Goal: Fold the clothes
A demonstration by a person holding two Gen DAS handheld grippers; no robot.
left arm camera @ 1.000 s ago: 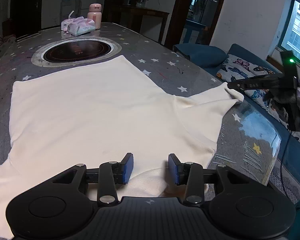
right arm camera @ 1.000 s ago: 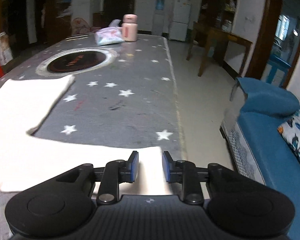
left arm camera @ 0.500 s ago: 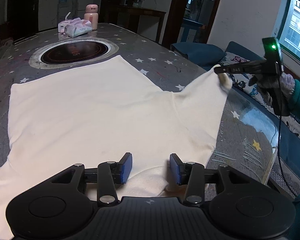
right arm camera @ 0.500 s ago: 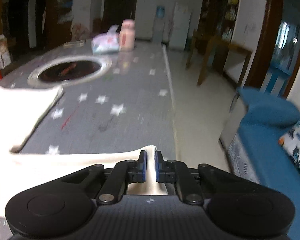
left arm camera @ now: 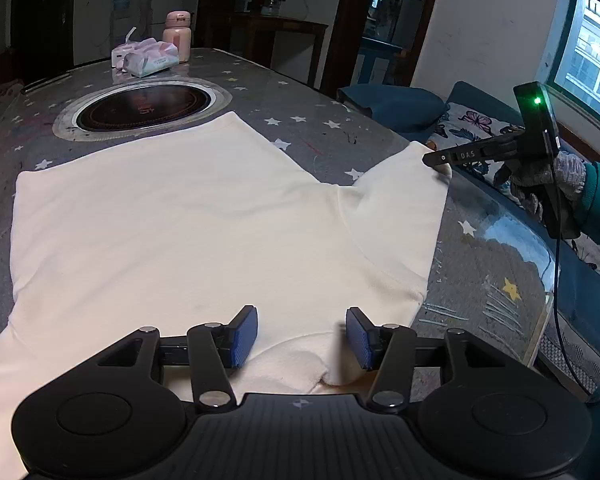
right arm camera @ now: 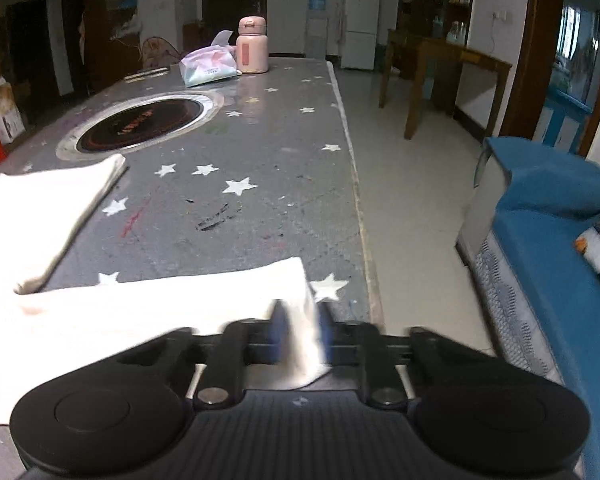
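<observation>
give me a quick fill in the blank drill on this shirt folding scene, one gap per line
1. The cream shirt lies spread on a grey table printed with white ____.
2. The right tongs are shut on the end of the shirt's ____.
3. Beside the tissue pack at the far end stands a ____ bottle.
4. The left tongs, whose jaws are opening, hover over the shirt's ____.

Missing words: stars; sleeve; pink; collar

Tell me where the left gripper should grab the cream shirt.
Judging by the lie, take the collar edge bunched just below the left gripper, coming straight down from the near side. It is the only raised fold there; its jaws are opening with cloth beneath, not pinched.
</observation>
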